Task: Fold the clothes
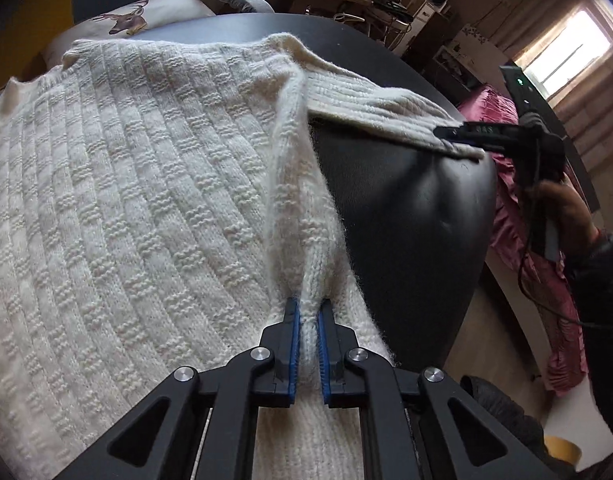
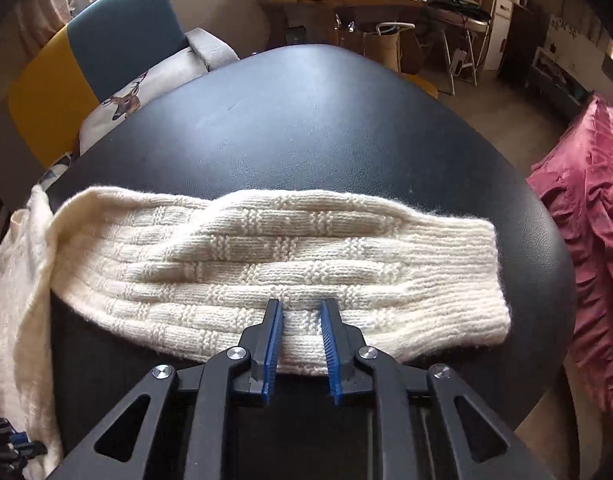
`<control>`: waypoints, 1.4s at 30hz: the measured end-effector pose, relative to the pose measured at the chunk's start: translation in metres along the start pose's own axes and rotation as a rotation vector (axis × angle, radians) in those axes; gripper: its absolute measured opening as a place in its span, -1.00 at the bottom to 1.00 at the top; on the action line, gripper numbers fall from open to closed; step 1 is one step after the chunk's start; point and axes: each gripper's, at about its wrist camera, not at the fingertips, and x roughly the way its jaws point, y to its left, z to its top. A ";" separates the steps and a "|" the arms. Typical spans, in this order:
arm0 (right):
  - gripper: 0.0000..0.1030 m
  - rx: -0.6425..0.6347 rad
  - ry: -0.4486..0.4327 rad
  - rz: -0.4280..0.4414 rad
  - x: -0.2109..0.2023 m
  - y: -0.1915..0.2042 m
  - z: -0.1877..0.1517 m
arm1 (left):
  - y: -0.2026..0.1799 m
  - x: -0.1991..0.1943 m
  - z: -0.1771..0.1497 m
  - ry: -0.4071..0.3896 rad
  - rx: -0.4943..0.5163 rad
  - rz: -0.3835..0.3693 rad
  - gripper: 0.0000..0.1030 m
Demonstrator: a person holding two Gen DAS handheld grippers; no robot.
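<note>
A cream knitted sweater [image 1: 126,180] lies spread over the left part of a round black table [image 1: 406,200]. My left gripper [image 1: 308,308] is shut on a raised ridge of the knit where the sleeve meets the body. The sleeve [image 2: 266,248] stretches flat across the table [image 2: 306,120], cuff to the right. My right gripper [image 2: 302,304] points down at the sleeve's near edge, its blue pads closed on the knit that fills the gap between them. In the left wrist view the right gripper [image 1: 446,136] sits on that sleeve [image 1: 366,104], held by a hand [image 1: 562,200].
A blue and yellow chair [image 2: 118,32] with a deer-print cushion [image 2: 126,100] stands behind the table at the left. Pink ruffled fabric [image 2: 586,220] hangs close to the table's right edge. A cluttered wooden desk [image 2: 338,0] stands at the back of the room.
</note>
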 end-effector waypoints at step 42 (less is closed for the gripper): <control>0.62 0.427 0.322 0.143 0.039 -0.063 0.074 | 0.022 0.094 0.251 -0.023 0.256 0.104 -0.87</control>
